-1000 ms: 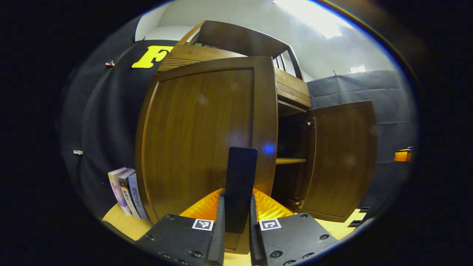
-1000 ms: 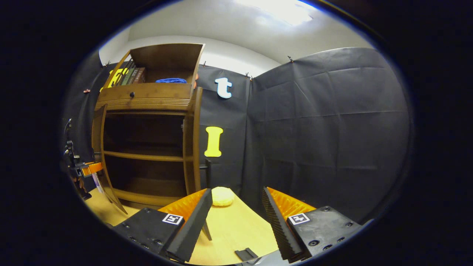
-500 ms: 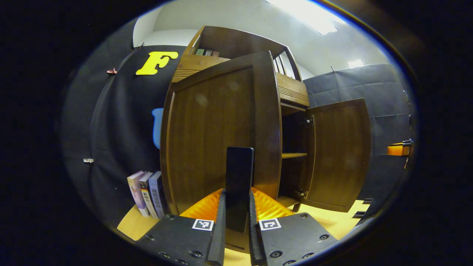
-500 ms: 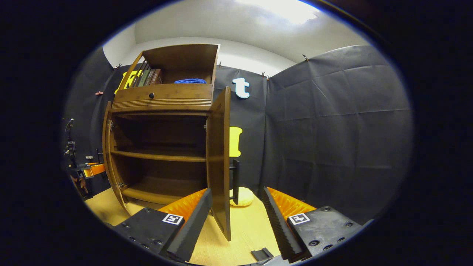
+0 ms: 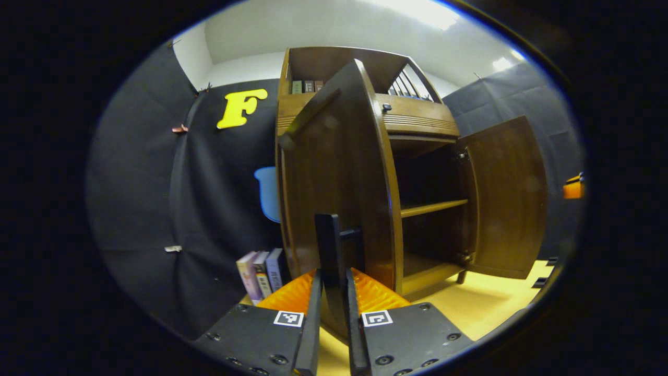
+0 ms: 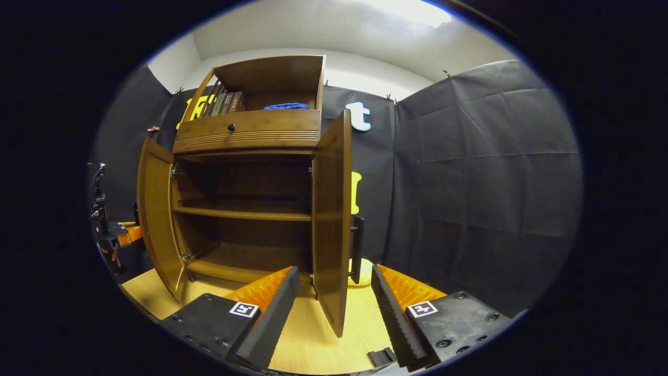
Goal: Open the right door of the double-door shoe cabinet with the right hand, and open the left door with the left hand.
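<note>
Handle (image 5: 330, 250) foot behind hand-held gripper (image 5: 331, 324)

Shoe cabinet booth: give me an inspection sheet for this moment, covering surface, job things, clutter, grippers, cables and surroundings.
Surface: pale wood tabletop, bare in front of the cabinet.
Job's things: cabinet with both doors swung out; left door and right door open, shelf bare.
Clutter: books standing left of the cabinet; more books and a blue item in the top compartment; small black piece on the tabletop.
Grippers: left gripper shut on the left door's handle; right gripper open, holding nothing, right door's edge between its fingers.
Cables: nothing seen.
Surroundings: black cloth wall, white ceiling.
</note>
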Action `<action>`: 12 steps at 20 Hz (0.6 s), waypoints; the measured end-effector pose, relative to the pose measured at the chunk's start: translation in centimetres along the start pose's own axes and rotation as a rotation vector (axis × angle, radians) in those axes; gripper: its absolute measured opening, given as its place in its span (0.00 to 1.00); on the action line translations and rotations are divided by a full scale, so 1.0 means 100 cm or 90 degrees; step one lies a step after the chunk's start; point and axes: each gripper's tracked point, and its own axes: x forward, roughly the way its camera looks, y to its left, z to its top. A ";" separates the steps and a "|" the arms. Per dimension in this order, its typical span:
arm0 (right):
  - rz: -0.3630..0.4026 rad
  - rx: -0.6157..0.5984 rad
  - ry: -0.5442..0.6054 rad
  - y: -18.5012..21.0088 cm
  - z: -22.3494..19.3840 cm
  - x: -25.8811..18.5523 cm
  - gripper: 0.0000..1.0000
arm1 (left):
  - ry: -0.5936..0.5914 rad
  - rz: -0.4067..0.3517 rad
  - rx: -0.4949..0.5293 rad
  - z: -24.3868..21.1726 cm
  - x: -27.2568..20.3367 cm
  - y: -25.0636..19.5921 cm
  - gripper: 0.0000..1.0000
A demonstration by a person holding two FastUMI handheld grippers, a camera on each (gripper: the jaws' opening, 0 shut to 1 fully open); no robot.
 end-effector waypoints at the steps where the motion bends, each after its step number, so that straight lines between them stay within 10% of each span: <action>1: 0.011 0.001 0.001 0.004 0.000 0.000 0.88 | -0.008 0.012 0.010 0.003 -0.006 0.002 0.27; 12: 0.089 0.010 0.013 0.033 -0.008 -0.001 0.88 | -0.014 0.154 0.025 0.010 -0.055 0.067 0.17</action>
